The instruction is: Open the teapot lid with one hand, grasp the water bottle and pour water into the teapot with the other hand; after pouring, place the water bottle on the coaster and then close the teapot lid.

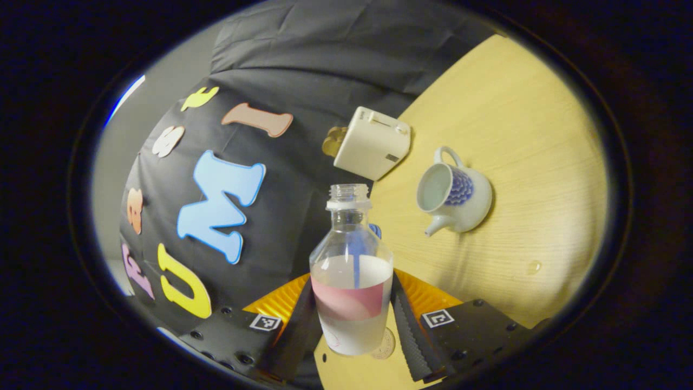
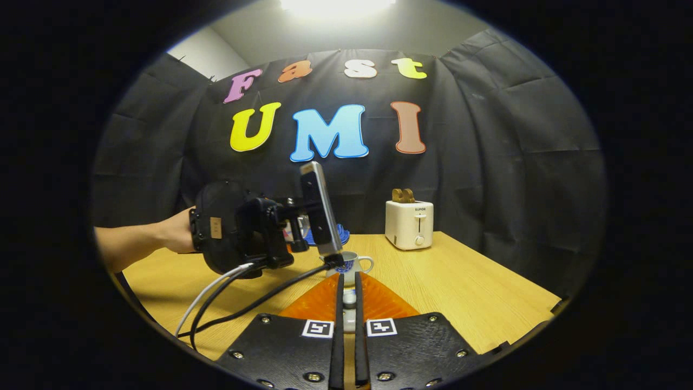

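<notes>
Above the surface (image 1: 514, 135), left gripper (image 1: 353, 319) jaws clamp the uncapped water bottle (image 1: 352, 271) near the open teapot (image 1: 453, 197), right gripper (image 2: 349, 325) jaws nearly together on the lid (image 2: 350, 298); pouring, coaster, lid closing remain.

Uncapped water bottle (image 1: 352, 271) tilted, partly full, open white-and-blue teapot (image 1: 455, 197) on table, lid perhaps lifted
</notes>
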Demonstrator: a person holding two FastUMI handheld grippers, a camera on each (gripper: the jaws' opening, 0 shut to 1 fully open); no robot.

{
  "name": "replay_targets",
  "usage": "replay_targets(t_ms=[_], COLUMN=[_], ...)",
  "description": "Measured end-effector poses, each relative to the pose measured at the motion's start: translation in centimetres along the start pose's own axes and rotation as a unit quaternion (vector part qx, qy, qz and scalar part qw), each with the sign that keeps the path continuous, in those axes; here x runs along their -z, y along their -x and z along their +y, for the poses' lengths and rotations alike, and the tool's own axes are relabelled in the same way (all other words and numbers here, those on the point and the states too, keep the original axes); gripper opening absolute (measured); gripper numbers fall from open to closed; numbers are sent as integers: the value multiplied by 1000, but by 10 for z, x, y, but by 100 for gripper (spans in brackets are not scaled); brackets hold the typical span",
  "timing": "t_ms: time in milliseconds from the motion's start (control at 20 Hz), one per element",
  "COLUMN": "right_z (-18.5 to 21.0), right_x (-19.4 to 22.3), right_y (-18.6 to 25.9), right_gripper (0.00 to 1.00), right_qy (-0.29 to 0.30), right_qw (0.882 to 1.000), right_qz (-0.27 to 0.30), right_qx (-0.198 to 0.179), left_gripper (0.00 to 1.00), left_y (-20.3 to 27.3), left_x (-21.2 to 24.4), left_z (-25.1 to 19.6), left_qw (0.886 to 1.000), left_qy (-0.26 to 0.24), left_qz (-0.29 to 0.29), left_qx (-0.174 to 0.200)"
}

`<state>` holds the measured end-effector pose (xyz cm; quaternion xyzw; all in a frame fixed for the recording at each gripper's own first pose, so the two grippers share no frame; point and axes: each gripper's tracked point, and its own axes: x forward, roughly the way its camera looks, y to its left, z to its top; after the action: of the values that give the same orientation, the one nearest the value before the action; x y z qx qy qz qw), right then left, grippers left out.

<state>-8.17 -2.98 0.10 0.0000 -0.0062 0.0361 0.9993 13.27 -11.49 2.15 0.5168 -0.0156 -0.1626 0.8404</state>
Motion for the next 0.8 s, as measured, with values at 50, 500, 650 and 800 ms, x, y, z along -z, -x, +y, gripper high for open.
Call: replay_targets(t_ms=[50,500,650,800], right_z=[1,16,18,19], right_x=[-2,-10,-8,-8], right_y=[-7,-34,-36,-39], right_gripper=[7,8,8,8], right_qy=[10,13,15,12], right_qw=[1000,1000,999,1000], right_qz=[0,-5,2,7], right_qx=[-9,-27,-31,-28], left_gripper=[87,87,86,85], left_y=[6,34,42,38], left_x=[2,47,76,133], left_z=[5,31,66,100], left_qw=[998,929,896,849], left_qy=[68,368,438,518], left_qz=[-12,-36,-44,-31], left_qx=[-7,-26,-62,-102])
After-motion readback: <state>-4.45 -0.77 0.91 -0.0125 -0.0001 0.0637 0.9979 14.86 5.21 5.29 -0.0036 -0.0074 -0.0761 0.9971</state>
